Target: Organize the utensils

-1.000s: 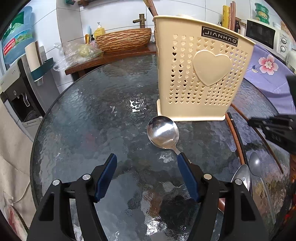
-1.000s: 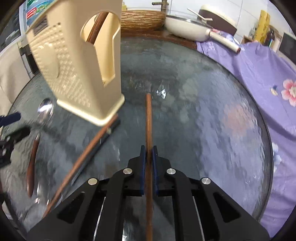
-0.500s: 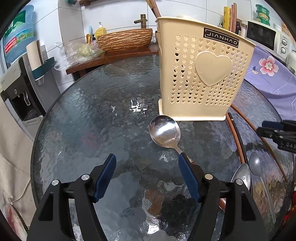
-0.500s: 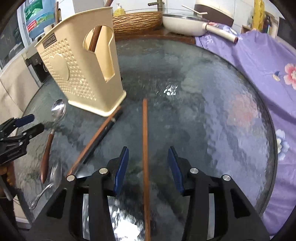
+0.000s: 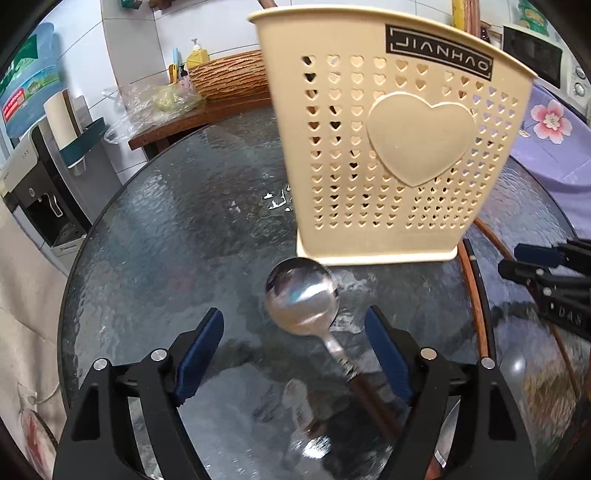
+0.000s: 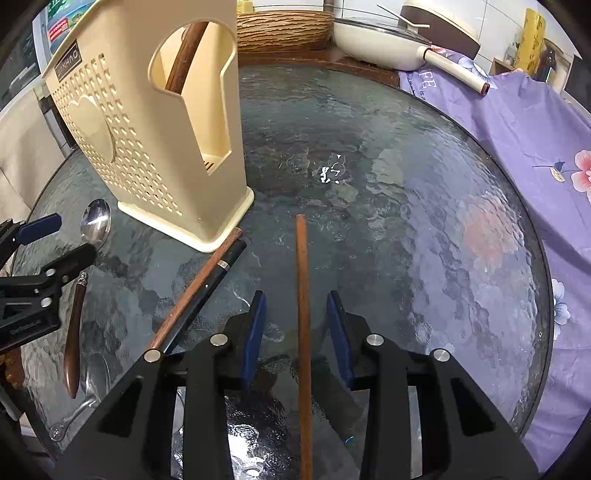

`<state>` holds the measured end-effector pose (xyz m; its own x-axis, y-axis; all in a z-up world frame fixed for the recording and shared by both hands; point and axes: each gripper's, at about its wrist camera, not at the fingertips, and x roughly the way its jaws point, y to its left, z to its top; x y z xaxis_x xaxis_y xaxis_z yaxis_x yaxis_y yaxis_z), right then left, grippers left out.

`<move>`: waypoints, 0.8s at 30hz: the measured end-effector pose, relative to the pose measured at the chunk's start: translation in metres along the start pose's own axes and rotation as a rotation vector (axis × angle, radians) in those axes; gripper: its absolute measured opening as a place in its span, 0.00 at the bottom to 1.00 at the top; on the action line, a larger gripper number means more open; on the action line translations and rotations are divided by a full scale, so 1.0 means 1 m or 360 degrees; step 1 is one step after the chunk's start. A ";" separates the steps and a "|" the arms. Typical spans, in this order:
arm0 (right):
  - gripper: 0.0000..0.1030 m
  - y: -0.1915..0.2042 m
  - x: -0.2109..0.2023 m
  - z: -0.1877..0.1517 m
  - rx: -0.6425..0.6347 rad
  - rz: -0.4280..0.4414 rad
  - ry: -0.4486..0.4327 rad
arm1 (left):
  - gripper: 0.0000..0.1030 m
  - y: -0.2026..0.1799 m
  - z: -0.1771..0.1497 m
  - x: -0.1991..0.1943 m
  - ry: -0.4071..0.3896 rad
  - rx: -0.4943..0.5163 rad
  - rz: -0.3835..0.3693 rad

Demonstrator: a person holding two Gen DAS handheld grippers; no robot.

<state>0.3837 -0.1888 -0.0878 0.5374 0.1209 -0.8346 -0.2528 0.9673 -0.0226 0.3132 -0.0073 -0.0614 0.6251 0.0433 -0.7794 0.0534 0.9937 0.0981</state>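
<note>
A cream perforated utensil holder stands on the round glass table; it also shows in the right wrist view with a brown stick inside. A steel spoon with a brown handle lies between the fingers of my open left gripper; the spoon also shows in the right wrist view. My right gripper is open around a brown chopstick that lies on the glass. A brown chopstick and a black one lie to the left of it.
A purple flowered cloth covers the right side beyond the table. A white pan and a wicker basket sit at the back. Another spoon lies near the table's front left edge. A water dispenser stands left.
My right gripper has opened and let go of the brown chopstick, which now lies on the glass. My left gripper has moved forward so the spoon lies between its fingers.
</note>
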 end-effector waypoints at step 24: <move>0.07 0.014 0.004 0.000 -0.0115 0.0026 -0.0042 | 0.44 -0.005 0.006 0.017 0.0016 -0.0148 0.0018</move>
<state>0.3822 -0.1743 -0.0911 0.5536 0.1434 -0.8204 -0.3187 0.9465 -0.0496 0.3283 -0.0122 -0.0711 0.6174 0.0551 -0.7847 -0.0264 0.9984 0.0493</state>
